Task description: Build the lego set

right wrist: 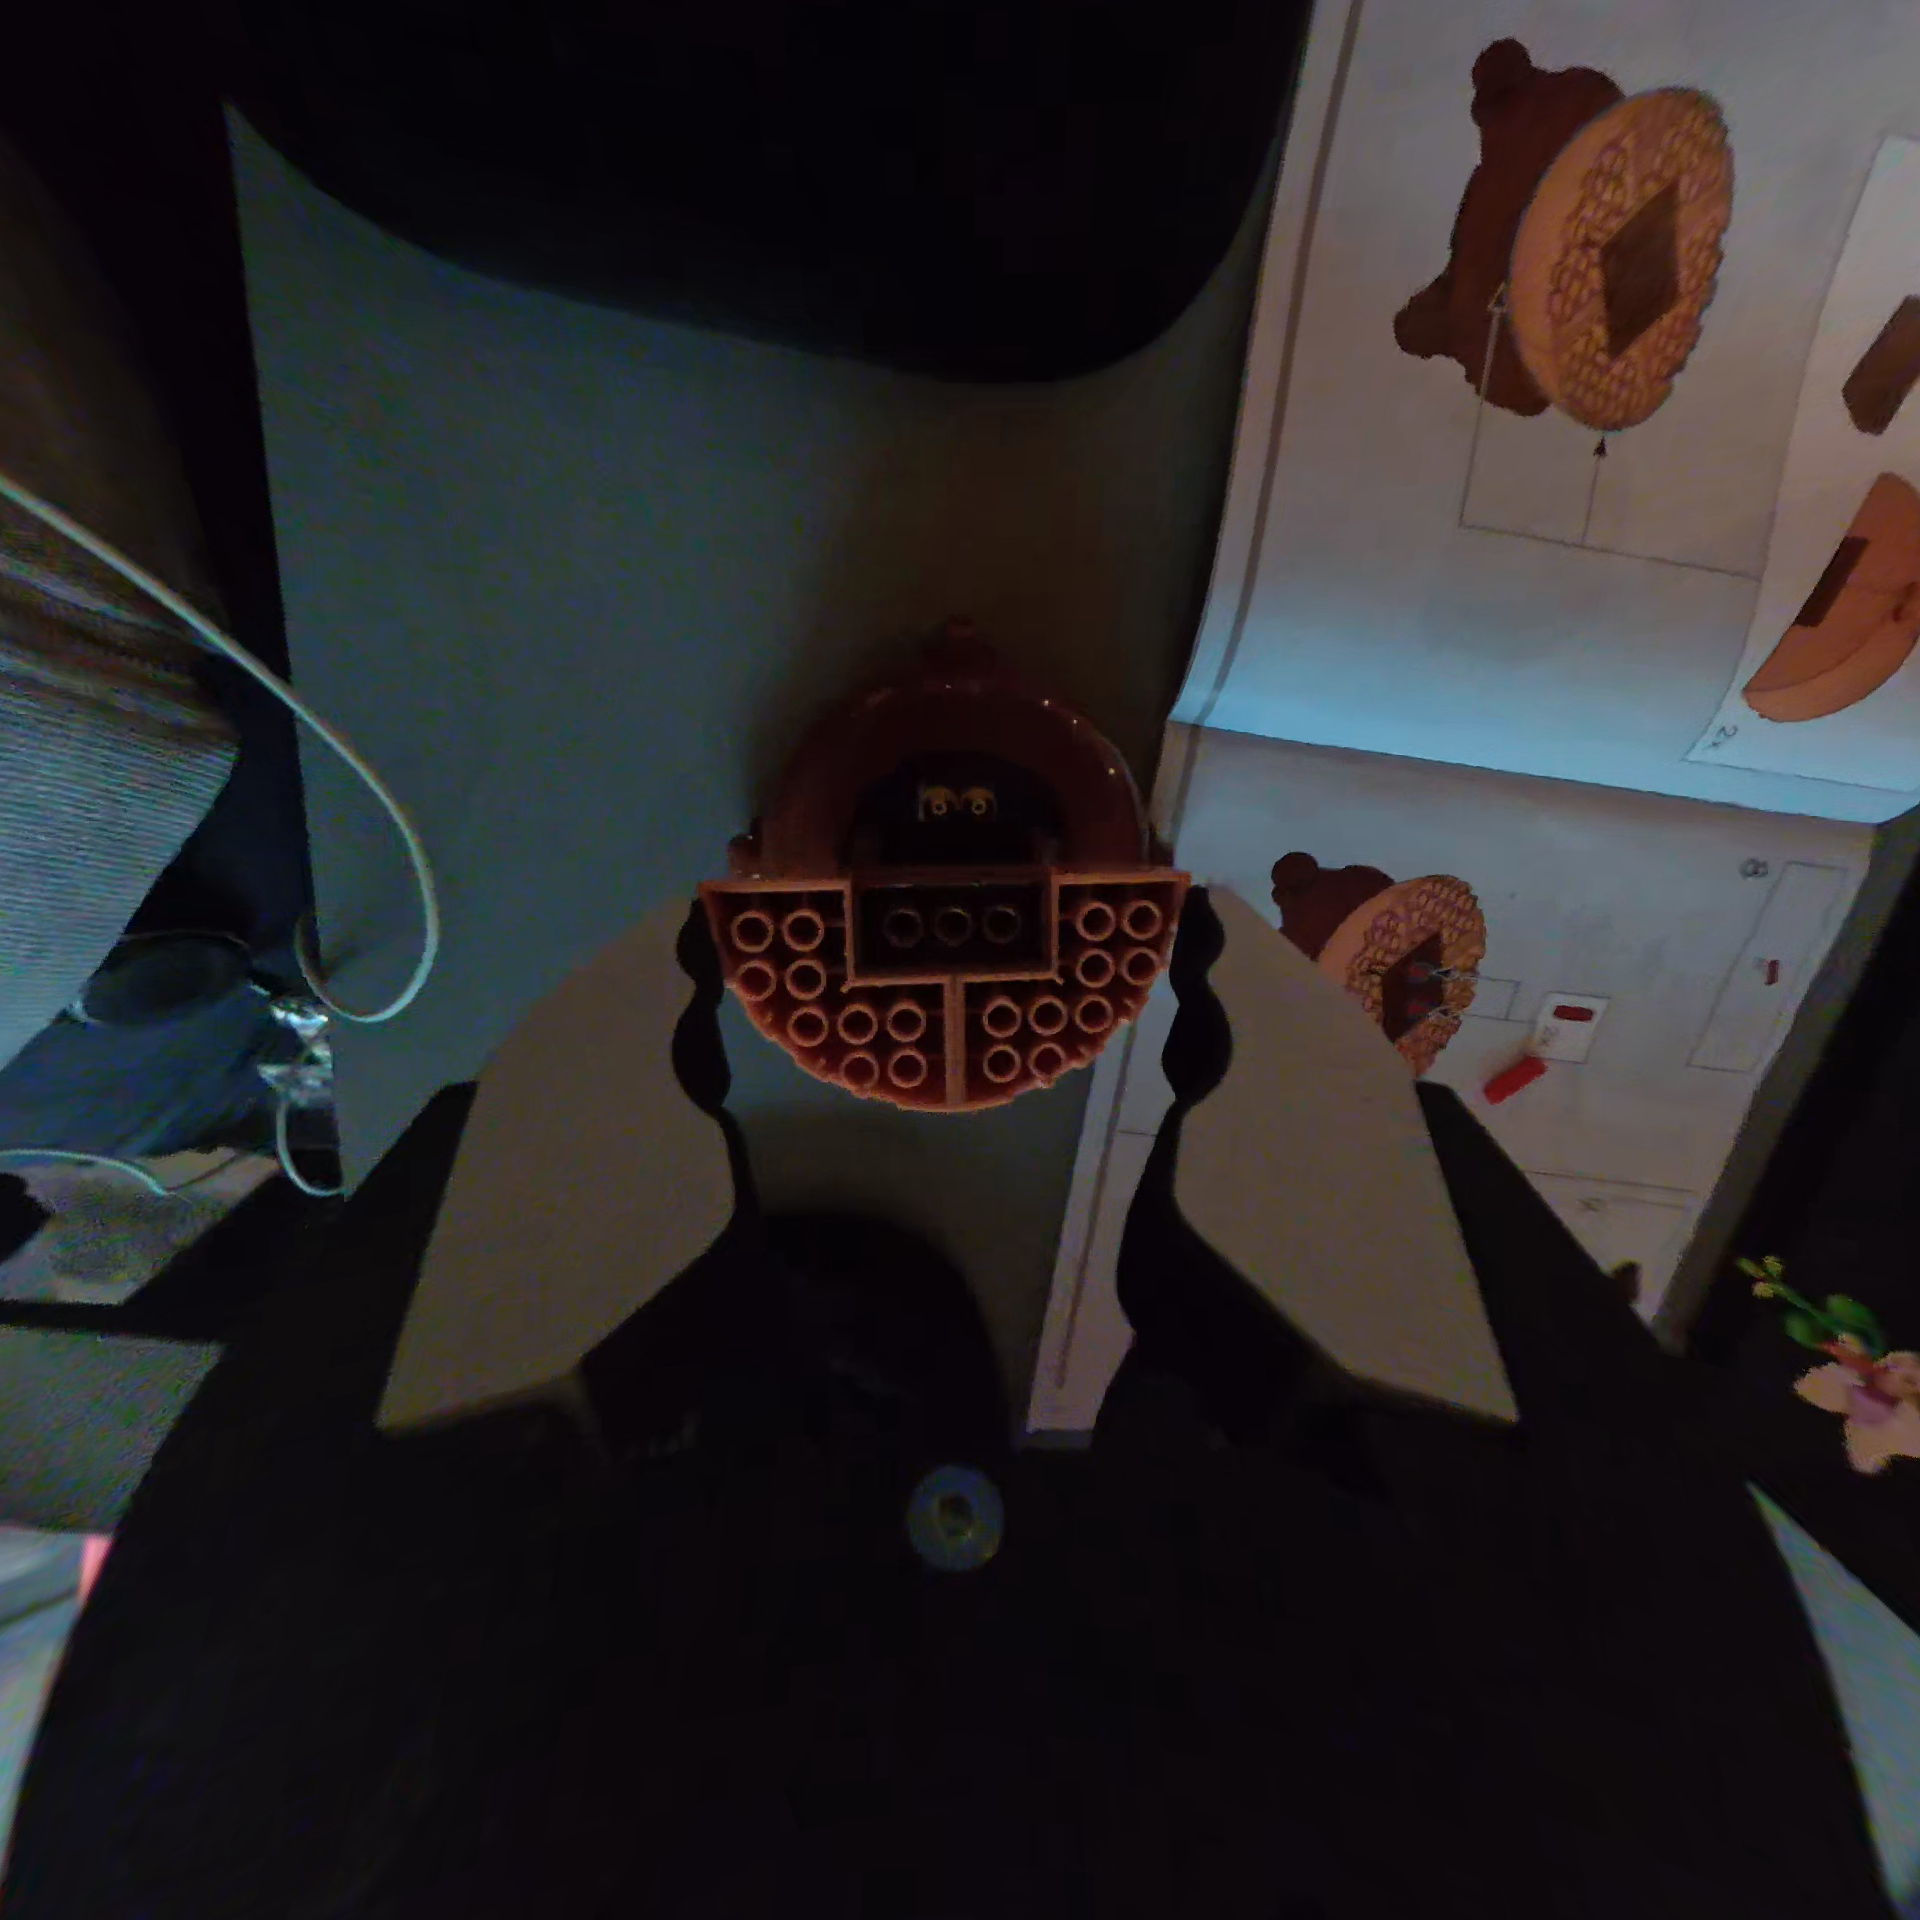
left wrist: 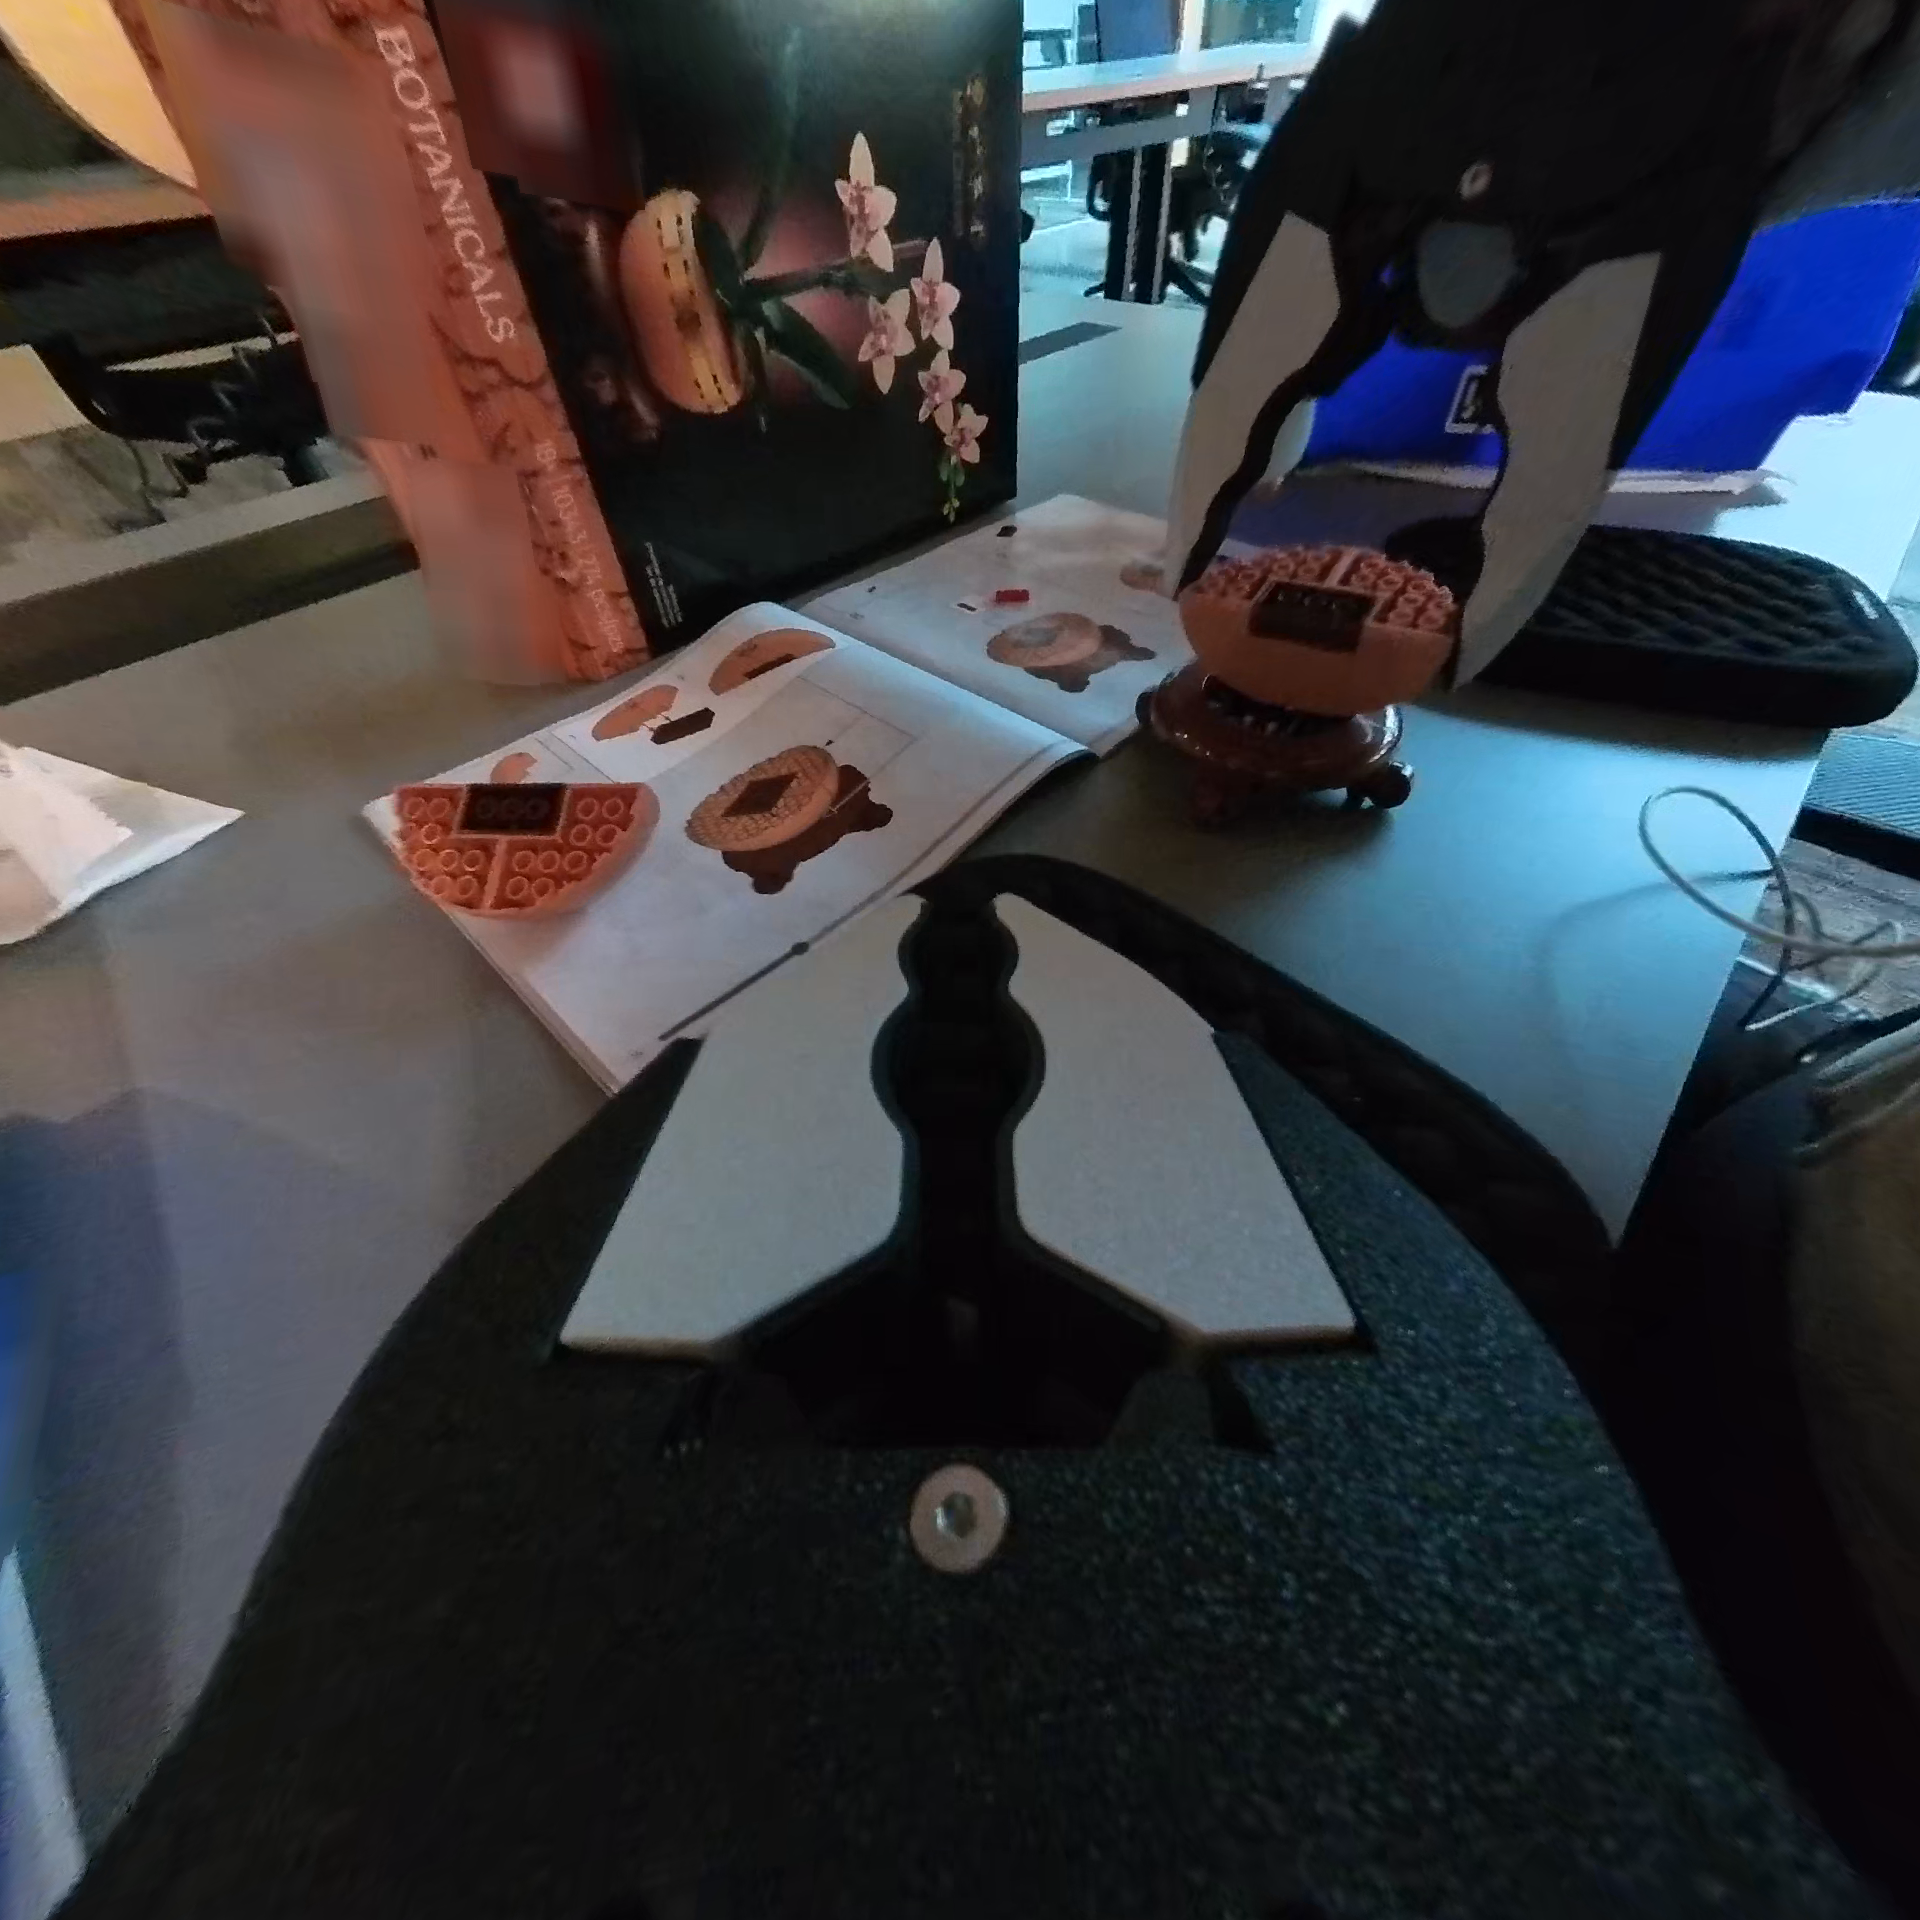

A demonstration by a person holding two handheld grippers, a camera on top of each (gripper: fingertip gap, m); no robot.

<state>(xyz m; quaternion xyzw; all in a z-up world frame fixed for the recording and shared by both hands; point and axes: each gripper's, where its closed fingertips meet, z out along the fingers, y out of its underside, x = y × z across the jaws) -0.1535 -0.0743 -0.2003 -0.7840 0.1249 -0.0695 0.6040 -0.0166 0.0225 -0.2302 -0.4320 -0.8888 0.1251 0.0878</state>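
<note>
My right gripper (right wrist: pixel 943 925) points down over a tan half-round brick piece (right wrist: pixel 940 997) that sits on a dark brown round stand (right wrist: pixel 956 748). Its fingers (right wrist: pixel 582 1143) press on the piece's two ends. The left wrist view shows the same grasp: the right gripper (left wrist: pixel 1322 629) on the piece (left wrist: pixel 1314 623), above the stand (left wrist: pixel 1273 743). A second tan half-round piece (left wrist: pixel 525 847) lies on the open instruction booklet (left wrist: pixel 862 727). My left gripper (left wrist: pixel 956 904) hovers over the booklet's near edge, its fingers together with nothing between them.
A tall dark box with flower pictures (left wrist: pixel 727 312) stands behind the booklet on the grey table (left wrist: pixel 260 1039). A black mesh pad (left wrist: pixel 1704 623) lies at the right. A thin cable (left wrist: pixel 1745 883) loops off the table's right edge. White paper (left wrist: pixel 83 831) lies at the left. The gap from one gripper's tips to the other's is roughly 15 cm.
</note>
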